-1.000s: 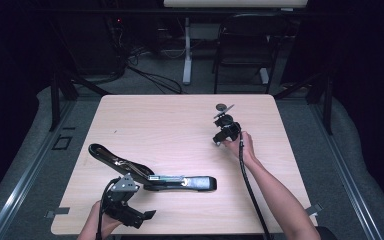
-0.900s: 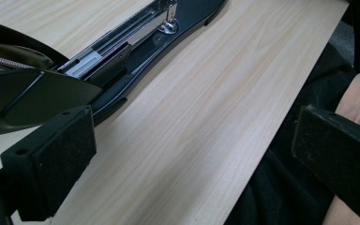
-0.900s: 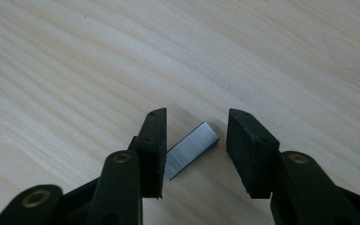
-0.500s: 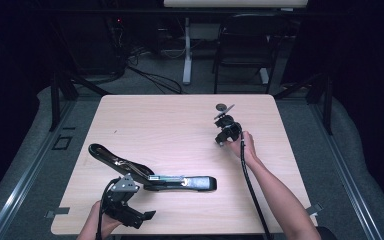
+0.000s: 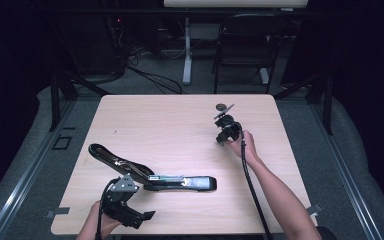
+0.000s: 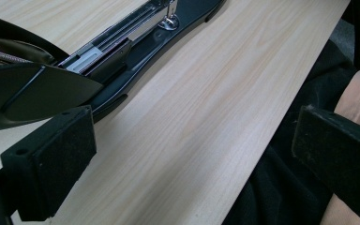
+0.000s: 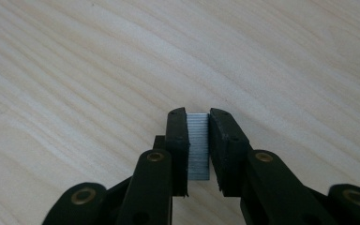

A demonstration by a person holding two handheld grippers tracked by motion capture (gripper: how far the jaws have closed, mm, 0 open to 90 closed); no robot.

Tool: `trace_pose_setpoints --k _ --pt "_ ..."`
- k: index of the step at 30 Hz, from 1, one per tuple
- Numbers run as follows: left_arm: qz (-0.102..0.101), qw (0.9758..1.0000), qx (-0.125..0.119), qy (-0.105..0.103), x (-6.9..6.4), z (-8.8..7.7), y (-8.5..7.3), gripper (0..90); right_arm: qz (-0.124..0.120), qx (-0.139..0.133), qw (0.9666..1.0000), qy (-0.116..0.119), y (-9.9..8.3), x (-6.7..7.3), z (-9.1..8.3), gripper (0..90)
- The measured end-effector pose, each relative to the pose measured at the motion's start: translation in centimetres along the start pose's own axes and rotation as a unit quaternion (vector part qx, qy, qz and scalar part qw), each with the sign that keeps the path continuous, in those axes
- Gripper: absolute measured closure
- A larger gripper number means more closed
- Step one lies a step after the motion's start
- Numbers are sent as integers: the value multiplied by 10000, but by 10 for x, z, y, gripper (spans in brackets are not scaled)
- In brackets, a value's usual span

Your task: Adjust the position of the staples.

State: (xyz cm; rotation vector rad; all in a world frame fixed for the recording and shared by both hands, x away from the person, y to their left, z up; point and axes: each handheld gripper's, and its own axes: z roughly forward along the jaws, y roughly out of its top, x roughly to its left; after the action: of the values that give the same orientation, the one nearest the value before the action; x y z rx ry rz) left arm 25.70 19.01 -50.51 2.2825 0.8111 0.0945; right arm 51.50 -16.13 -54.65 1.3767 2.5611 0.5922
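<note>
In the high view, the open stapler [image 5: 150,172] lies near the front left of the surface [image 5: 170,125], its top arm swung up and back so the staple channel is bared, which looks like readiness for loading. The left hand-held gripper [image 5: 147,216] hovers at the front edge just beside the stapler's hinge end, and the right hand-held gripper [image 5: 223,141] is well apart toward the far right, pointed down at the wood. A broad bare stretch lies between the two, so a carry across to the stapler looks unobstructed. In the left gripper view, the left hand-held gripper [image 6: 192,154] stands wide open with nothing between its pads [image 6: 61,154]; the stapler [image 6: 122,56] runs away at upper left, its bright channel exposed, and the surface's front edge cuts diagonally at right, leaving little room on that side. In the right gripper view, the right hand-held gripper [image 7: 198,119] has just been closing, and its jaws now pinch a small silver strip of staples [image 7: 198,145] from both sides. The strip stands upright and square between the pads, probably so it can slide straight into the channel, with bare wood [image 7: 75,70] all around.
</note>
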Motion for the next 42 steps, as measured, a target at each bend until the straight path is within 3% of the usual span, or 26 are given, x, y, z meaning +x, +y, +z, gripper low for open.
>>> trace_pose_setpoints --k 2,3,4,9,10,12,19,23,24,35,42 --pt "-27 10000 -13 9 0 0 0 0 -28 37 10000 17 1 0 -3 784" --pt "-43 10000 -20 15 0 -1 -1 0 72 -93 9999 49 0 1 -3 784" --pt "-51 10000 -25 22 0 -1 -1 0 -40 1 10000 18 0 1 -6 784" --pt "-32 10000 -17 50 0 -1 -1 0 -107 -112 9999 64 -2 7 -18 784" --pt "-26 10000 -13 60 0 -2 -1 0 -212 -49 9997 96 -1 7 -21 784" --pt "-5 10000 -8 78 0 -2 -1 0 -136 -230 9996 93 -3 12 -25 783" --pt "27 9995 -222 242 -1 -8 0 0 -382 -218 9990 115 -10 23 -44 784" --pt "15 9995 -181 259 1 -8 -1 0 -575 -195 9981 139 -14 30 -57 783" --pt "12 9995 -181 260 1 -8 0 0 -488 -378 9980 163 -17 33 -58 783" --pt "5 9990 -305 327 1 -10 0 0 -856 -296 9958 166 -42 47 -82 783" --pt "6 9990 -301 340 0 -10 0 0 -850 -171 9961 152 -58 44 -84 783"
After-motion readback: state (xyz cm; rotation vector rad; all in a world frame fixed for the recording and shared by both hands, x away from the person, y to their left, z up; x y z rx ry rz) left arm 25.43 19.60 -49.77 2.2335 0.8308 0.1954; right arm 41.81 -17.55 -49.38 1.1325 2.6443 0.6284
